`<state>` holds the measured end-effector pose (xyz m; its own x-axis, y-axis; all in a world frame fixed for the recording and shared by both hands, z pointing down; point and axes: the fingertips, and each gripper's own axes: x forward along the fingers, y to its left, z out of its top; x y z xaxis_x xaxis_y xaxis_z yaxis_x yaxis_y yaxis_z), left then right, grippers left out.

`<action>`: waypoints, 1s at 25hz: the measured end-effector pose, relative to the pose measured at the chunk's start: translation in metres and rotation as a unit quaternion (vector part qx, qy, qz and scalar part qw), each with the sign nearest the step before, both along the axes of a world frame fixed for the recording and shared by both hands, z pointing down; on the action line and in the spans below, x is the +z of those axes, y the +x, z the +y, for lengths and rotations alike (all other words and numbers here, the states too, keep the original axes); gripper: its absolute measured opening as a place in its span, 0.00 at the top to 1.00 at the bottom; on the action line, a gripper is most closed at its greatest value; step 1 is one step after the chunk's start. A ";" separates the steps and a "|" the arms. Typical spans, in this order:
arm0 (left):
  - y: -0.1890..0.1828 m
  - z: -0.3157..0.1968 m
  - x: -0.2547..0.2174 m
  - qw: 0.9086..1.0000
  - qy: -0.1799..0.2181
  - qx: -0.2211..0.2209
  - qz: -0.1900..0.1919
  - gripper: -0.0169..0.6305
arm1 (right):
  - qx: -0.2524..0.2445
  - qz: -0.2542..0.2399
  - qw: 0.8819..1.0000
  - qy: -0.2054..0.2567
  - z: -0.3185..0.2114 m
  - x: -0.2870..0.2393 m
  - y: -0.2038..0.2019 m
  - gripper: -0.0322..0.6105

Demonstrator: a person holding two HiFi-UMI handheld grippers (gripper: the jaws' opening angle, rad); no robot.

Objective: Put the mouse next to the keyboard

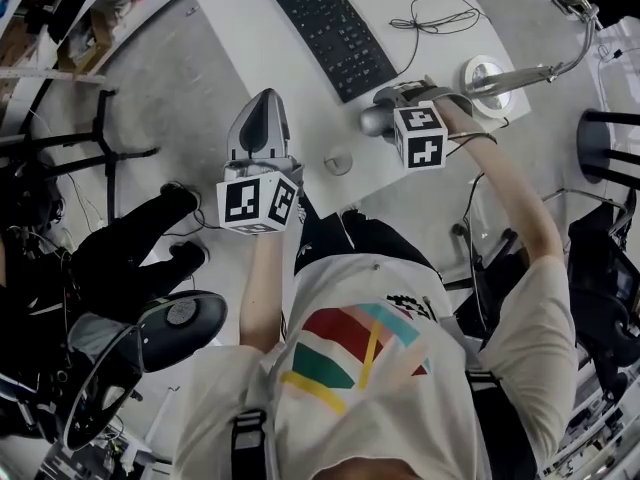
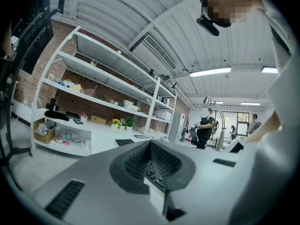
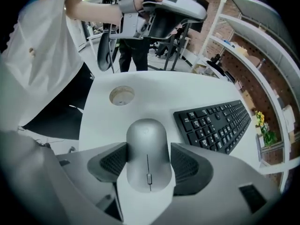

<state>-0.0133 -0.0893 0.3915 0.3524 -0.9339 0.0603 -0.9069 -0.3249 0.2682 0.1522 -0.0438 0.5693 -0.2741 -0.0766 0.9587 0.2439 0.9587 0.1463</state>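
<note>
Closest to the person, the left gripper (image 1: 258,120) hangs just off the tabletop's (image 1: 262,38) near edge, jaws closed on nothing. Just beyond, the right gripper (image 1: 384,108) clamps the grey mouse (image 3: 146,149) by its sides at that edge. The black keyboard (image 3: 216,122) lies farther in, apart from it.

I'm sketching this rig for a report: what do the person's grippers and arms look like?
Both the left gripper and right gripper are grey, each carrying a white cube with black square markers. The fingers are dark and ribbed inside. The person wears a white short-sleeved T-shirt with coloured stripes.
</note>
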 end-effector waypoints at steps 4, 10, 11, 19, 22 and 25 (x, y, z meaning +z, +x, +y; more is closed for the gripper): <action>0.001 -0.004 0.002 1.000 -0.002 -0.001 0.005 0.92 | 0.024 -0.021 0.999 0.032 -0.009 -0.003 0.001 0.49; 0.016 -0.006 -0.005 1.000 0.011 0.004 0.004 0.92 | 0.054 -0.078 0.995 0.041 -0.009 -0.032 0.002 0.49; 0.020 -0.004 -0.009 1.000 0.014 0.005 0.003 0.92 | 0.073 -0.102 0.992 0.034 -0.008 -0.045 0.001 0.49; 0.040 0.008 -0.037 0.998 0.063 0.015 0.007 0.92 | 0.338 -0.415 0.845 -0.005 -0.032 -0.160 -0.006 0.49; 0.055 0.000 -0.047 0.997 0.071 0.030 0.009 0.92 | 0.418 -0.538 0.731 -0.040 -0.041 -0.190 0.000 0.49; 0.071 0.014 -0.058 0.996 0.073 0.052 0.014 0.92 | 0.469 -0.609 0.636 -0.061 -0.022 -0.212 0.015 0.49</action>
